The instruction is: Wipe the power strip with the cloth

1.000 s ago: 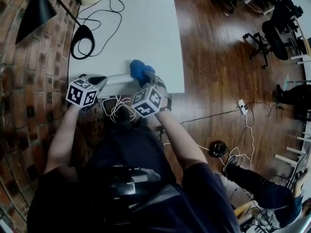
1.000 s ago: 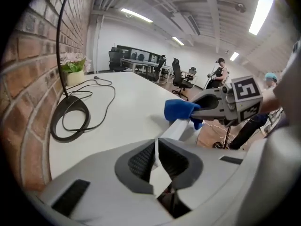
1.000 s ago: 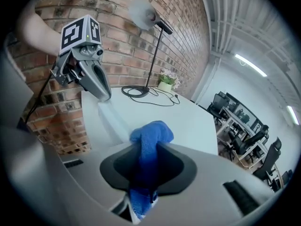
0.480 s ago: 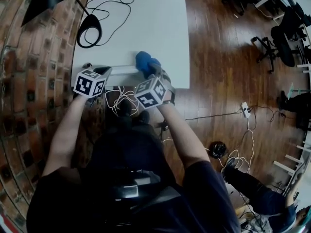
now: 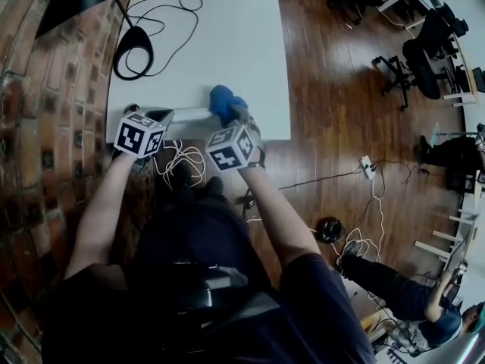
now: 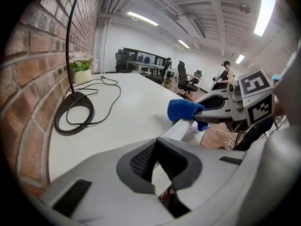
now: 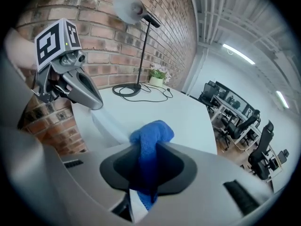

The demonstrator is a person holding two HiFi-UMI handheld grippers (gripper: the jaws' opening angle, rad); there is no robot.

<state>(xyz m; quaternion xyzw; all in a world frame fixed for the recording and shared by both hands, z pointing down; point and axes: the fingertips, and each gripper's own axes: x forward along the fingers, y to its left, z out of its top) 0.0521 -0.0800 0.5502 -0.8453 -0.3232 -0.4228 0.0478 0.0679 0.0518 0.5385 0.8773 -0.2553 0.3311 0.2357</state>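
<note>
Power strip (image 5: 188, 114): lies along worktop (image 5: 227, 36) edge; left gripper (image 5: 161, 116) jaws together at 1 end, right gripper (image 5: 237, 114) jaws clamp cloth (image 5: 223, 101) opposite.

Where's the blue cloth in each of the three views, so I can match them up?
Head view: blue cloth at the table's near edge.
Left gripper view: cloth right of centre, over the white power strip.
Right gripper view: cloth bottom centre, pinched in the right hand-held gripper.
Shared landmark: black desk lamp.
</note>
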